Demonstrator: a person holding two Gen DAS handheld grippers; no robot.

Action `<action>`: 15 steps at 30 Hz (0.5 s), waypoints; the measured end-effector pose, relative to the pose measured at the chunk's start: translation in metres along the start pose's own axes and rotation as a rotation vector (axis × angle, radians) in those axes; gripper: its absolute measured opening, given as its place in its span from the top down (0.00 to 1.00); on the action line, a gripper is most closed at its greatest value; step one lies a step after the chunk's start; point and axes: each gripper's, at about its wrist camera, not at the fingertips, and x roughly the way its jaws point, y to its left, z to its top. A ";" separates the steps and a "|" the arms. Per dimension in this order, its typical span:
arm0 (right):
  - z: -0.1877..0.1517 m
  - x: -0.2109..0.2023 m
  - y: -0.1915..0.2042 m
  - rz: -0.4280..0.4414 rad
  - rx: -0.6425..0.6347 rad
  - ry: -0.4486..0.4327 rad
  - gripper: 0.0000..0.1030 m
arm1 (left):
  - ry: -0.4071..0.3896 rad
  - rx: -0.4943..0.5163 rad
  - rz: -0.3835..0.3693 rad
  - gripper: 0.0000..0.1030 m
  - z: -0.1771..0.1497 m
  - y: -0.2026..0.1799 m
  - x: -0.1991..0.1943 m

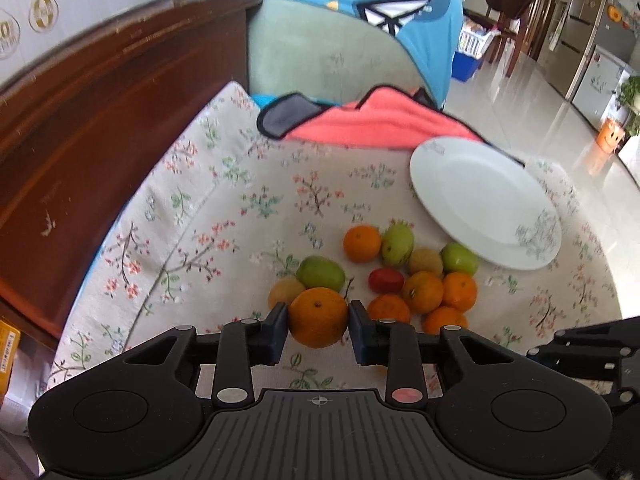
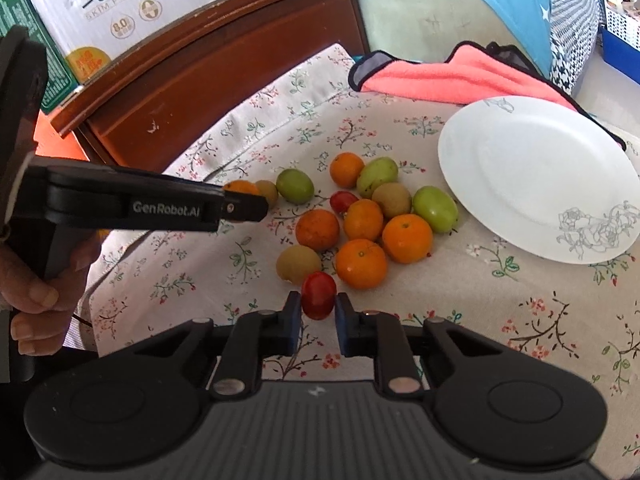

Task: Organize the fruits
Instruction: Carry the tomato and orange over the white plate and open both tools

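Observation:
A heap of small fruits lies on the flowered tablecloth point(image 1: 224, 216): several oranges, green fruits point(image 1: 322, 273), brownish ones and a red tomato point(image 1: 385, 280). My left gripper point(image 1: 319, 318) is shut on an orange point(image 1: 319, 316) at the heap's left edge. My right gripper point(image 2: 318, 306) is shut on a red tomato point(image 2: 318, 295) at the heap's near edge. The left gripper point(image 2: 240, 204) shows in the right wrist view, its orange point(image 2: 241, 187) mostly hidden. A white plate point(image 1: 480, 200) lies to the right, also in the right wrist view point(image 2: 532, 176).
A pink cloth point(image 1: 380, 124) lies at the table's far side behind the plate. A dark wooden cabinet point(image 1: 100, 120) runs along the left with a milk carton box point(image 2: 120, 4) on it. A green cushioned chair point(image 1: 320, 52) stands behind the table.

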 end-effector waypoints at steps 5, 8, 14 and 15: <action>0.008 -0.013 -0.001 0.006 0.002 -0.042 0.82 | -0.040 0.014 -0.001 0.71 0.009 -0.008 -0.007; 0.016 -0.024 -0.008 -0.019 0.020 -0.084 0.82 | -0.053 0.006 -0.015 0.71 0.016 -0.014 -0.007; 0.024 -0.041 -0.039 -0.108 0.097 -0.142 0.82 | -0.072 0.012 -0.063 0.71 0.030 -0.035 0.001; 0.024 -0.042 -0.043 -0.121 0.101 -0.146 0.82 | -0.072 0.014 -0.071 0.71 0.032 -0.040 0.004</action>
